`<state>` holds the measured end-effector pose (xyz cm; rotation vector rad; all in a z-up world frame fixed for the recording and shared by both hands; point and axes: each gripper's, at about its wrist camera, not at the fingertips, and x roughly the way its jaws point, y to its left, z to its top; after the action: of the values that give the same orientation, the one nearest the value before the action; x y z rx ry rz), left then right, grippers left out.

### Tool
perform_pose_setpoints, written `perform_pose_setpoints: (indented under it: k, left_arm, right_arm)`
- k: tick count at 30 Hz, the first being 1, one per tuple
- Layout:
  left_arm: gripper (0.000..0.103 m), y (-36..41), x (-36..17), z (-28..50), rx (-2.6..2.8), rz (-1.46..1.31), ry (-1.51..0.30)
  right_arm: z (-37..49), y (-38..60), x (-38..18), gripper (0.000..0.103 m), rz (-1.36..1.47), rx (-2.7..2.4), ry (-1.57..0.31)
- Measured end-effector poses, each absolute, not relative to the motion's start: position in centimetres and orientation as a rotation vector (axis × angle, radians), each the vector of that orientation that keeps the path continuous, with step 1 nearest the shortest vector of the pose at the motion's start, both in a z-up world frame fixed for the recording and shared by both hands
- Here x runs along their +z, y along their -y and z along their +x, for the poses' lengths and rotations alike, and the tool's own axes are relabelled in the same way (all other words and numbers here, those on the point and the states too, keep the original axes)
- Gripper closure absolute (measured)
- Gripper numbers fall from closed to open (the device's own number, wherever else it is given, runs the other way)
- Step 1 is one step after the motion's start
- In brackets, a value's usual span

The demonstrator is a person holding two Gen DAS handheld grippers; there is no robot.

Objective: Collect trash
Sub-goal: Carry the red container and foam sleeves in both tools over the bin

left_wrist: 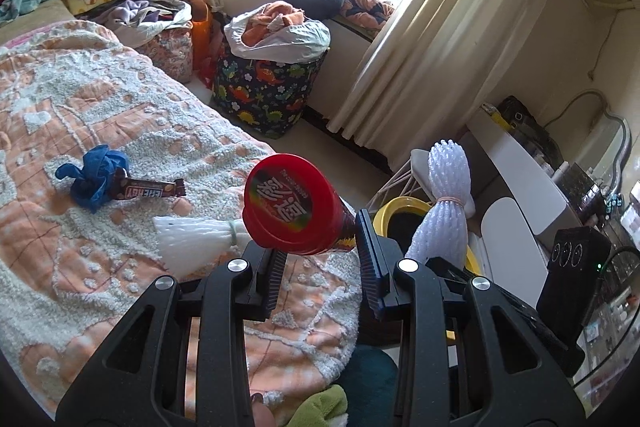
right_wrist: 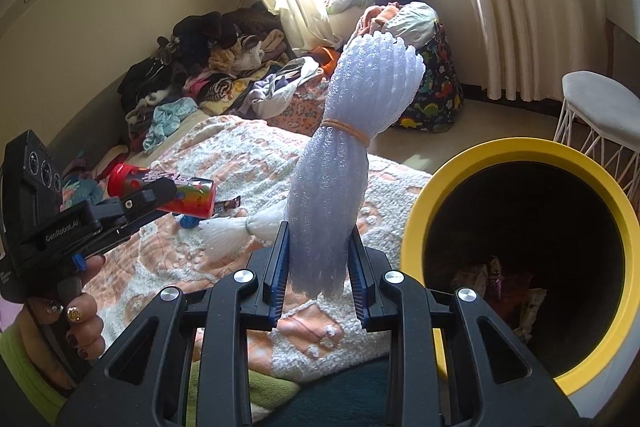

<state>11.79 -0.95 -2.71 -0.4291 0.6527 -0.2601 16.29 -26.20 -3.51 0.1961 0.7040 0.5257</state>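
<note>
My left gripper (left_wrist: 320, 247) is shut on a red-lidded snack tube (left_wrist: 290, 205), held above the bed's edge; the tube also shows in the right wrist view (right_wrist: 168, 189). My right gripper (right_wrist: 318, 255) is shut on a white foam net bundle (right_wrist: 340, 163) tied with a rubber band, upright beside the yellow-rimmed trash bin (right_wrist: 448, 183). That bundle (left_wrist: 444, 203) and the bin (left_wrist: 386, 213) show in the left wrist view too. On the bedspread lie another white foam net (left_wrist: 192, 243), a brown candy bar wrapper (left_wrist: 154, 189) and a crumpled blue wrapper (left_wrist: 94, 179).
The bin holds several wrappers (right_wrist: 500, 287). A dinosaur-print basket (left_wrist: 268, 95) full of clothes stands on the floor by the curtains. Clothes are piled at the bed's far end (right_wrist: 208, 67). A white wire stool (right_wrist: 596, 115) stands behind the bin.
</note>
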Motion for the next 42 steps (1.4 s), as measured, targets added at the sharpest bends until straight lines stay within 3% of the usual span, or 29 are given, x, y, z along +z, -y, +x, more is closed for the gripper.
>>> perform_pose_setpoints:
  k: [42]
  left_arm:
    - [0.076, 9.4, -3.5, 12.6, -0.419, -0.267, -0.703]
  right_arm:
    - [17.8, 34.2, -4.4, 0.077, 0.299, 0.319, -0.691]
